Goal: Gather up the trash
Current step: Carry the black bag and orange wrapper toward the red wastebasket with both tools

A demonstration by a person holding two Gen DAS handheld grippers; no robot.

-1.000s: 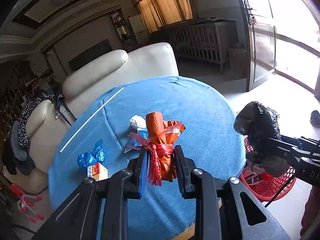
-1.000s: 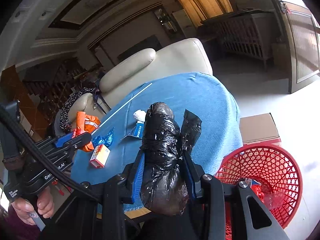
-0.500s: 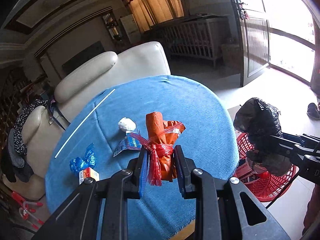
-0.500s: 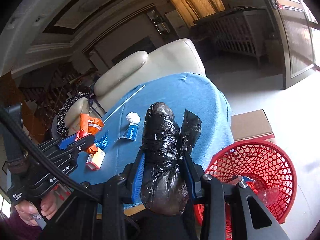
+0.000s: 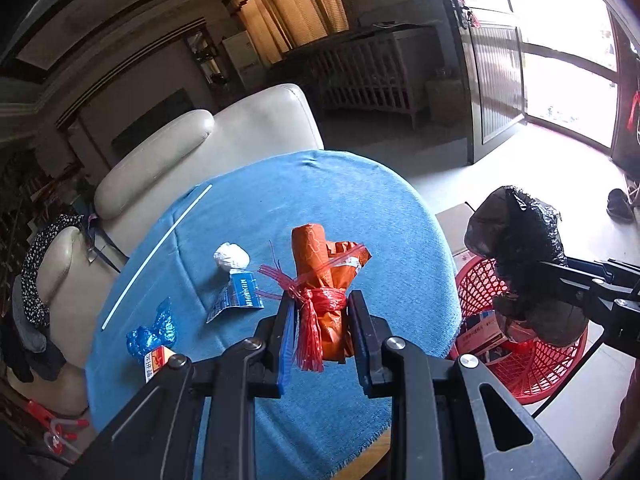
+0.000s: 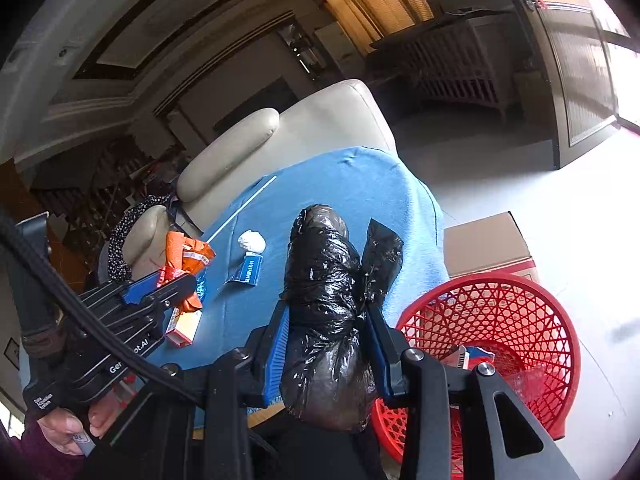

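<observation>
My left hand-held gripper [image 5: 320, 320] was clamped on an orange bundle [image 5: 324, 276] tied round with red mesh netting, its jaws narrow and pressing the bundle from both sides, with the netting's frayed end hanging down between them. I held it above the near part of the bench [image 5: 360, 200], which was covered with a blue cloth. My right hand-held gripper [image 6: 330, 320] was closed on a crumpled black plastic bag [image 6: 324, 300], the bag bulging above and below the pads. From the left wrist view that bag hung over the red mesh basket [image 5: 552, 364] standing on the floor just beside the bench, and from the right wrist view the basket [image 6: 500, 320] sat to the lower right with a few packets already in it. A brown cardboard box [image 6: 486, 244] stood on the floor behind the basket. On the blue cloth there lay a white crumpled paper ball [image 5: 231, 257], a blue-and-white sachet [image 5: 238, 298] just beside it, a crinkled blue wrapper [image 5: 154, 330], a small orange-and-white carton [image 5: 158, 362] touching that wrapper, and a long thin white stick [image 5: 160, 252] toward the far left edge. A cream leather sofa [image 5: 208, 148] stood behind the bench. In the right wrist view I could see a hand [image 6: 68, 428] gripping the handle of the left tool.
</observation>
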